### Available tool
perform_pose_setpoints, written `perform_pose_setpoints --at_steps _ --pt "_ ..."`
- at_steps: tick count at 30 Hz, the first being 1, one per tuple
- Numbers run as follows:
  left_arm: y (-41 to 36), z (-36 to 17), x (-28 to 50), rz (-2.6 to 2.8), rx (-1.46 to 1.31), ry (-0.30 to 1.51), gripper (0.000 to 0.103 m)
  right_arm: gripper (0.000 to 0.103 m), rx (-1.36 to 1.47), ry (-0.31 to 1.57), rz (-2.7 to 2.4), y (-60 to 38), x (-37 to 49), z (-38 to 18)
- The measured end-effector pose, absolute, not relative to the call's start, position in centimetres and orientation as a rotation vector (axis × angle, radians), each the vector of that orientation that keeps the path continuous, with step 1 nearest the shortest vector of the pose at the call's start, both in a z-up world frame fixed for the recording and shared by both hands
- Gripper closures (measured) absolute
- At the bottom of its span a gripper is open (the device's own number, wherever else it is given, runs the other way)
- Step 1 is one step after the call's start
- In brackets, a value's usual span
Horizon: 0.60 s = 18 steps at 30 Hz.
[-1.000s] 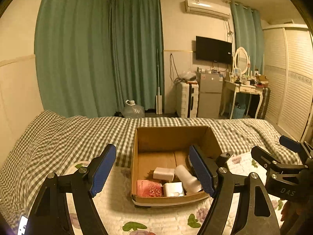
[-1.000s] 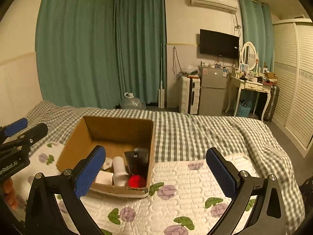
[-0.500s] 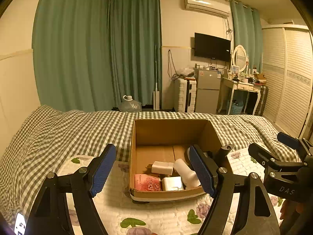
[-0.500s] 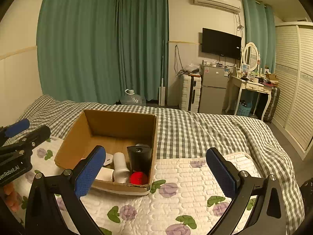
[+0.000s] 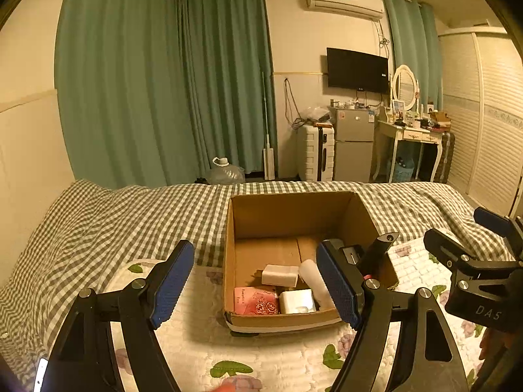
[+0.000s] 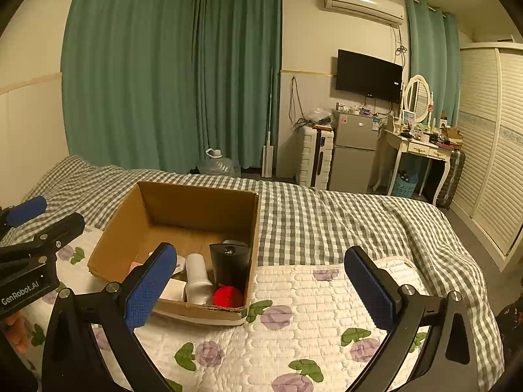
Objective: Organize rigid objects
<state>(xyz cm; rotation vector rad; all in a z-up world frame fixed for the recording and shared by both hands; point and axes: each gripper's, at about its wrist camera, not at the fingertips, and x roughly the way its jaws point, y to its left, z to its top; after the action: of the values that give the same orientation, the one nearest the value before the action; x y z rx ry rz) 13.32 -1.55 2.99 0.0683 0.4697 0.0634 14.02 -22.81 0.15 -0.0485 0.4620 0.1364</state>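
My left tongs gape wide and grip nothing, hovering near the open brown cardboard box on the quilted floral bed cover. My right tongs also stand wide apart and empty, just right of the box. Inside lie a white cylindrical bottle, a red ball and a pink packet.

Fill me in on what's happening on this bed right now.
A person holds a two-finger gripper in each hand over a cardboard box on the quilt. The left gripper and right gripper are both open and hold nothing. In the box lie a pink packet, a white block, a white bottle, a black pouch and a red ball. Nothing is being gripped at this moment.
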Motion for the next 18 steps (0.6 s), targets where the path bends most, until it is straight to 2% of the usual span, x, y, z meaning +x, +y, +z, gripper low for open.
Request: perform_pose_setpoints --at_steps 18 --pt "-1.30 3.10 13.10 0.072 0.065 0.458 0.023 0.000 -0.036 0.472 0.132 -23.17 14.09 0.19"
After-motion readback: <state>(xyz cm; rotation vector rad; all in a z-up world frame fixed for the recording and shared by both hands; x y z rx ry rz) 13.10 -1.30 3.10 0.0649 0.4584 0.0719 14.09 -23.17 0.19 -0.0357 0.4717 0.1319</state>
